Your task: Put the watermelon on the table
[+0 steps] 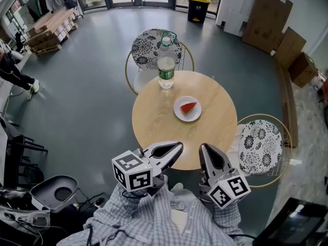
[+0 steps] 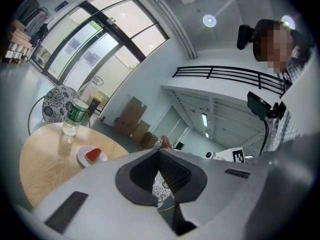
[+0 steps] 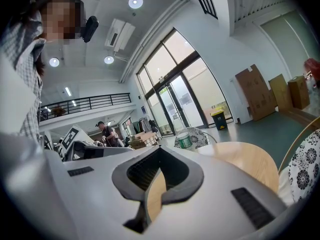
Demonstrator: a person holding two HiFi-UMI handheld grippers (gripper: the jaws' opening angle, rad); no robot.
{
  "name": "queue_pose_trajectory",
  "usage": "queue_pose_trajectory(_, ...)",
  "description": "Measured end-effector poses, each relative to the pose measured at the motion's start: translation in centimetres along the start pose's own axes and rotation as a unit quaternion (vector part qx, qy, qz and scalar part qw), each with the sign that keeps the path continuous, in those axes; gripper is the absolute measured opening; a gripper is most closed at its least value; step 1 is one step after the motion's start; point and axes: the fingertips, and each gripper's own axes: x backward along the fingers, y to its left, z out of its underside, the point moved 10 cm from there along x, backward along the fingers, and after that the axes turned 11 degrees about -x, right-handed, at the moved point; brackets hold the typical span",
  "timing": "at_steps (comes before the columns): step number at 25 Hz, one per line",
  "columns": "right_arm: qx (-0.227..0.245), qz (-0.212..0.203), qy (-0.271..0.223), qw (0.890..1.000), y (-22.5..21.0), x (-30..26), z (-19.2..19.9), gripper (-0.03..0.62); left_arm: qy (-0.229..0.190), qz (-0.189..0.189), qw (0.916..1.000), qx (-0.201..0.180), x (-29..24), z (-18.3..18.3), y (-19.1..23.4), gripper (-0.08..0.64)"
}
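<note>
A red watermelon slice [image 1: 188, 107] lies on a small white plate [image 1: 179, 113] near the middle of the round wooden table [image 1: 154, 122]. In the left gripper view the watermelon slice [image 2: 93, 155] and plate [image 2: 82, 158] show at the left. Both grippers hover side by side at the table's near edge, short of the plate. My left gripper [image 1: 179, 146] is shut with nothing in it, its jaws meeting at the tip [image 2: 159, 149]. My right gripper [image 1: 204, 148] is also shut and empty [image 3: 158, 148].
A plastic water bottle [image 1: 166, 64] stands at the table's far edge. Chairs with patterned cushions stand behind the table [image 1: 154, 45] and at its right [image 1: 261, 146]. Cardboard boxes [image 1: 271, 19] and a yellow-lidded bin [image 1: 198, 4] stand along the far wall.
</note>
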Motion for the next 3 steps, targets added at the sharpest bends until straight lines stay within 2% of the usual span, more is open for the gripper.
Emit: queue_pose_trajectory(3, -0.003, -0.003, 0.000, 1.000, -0.08, 0.19, 0.13, 0.008, 0.000, -0.002, 1.0000, 0.002, 0.06, 0.15, -0.12, 0.007)
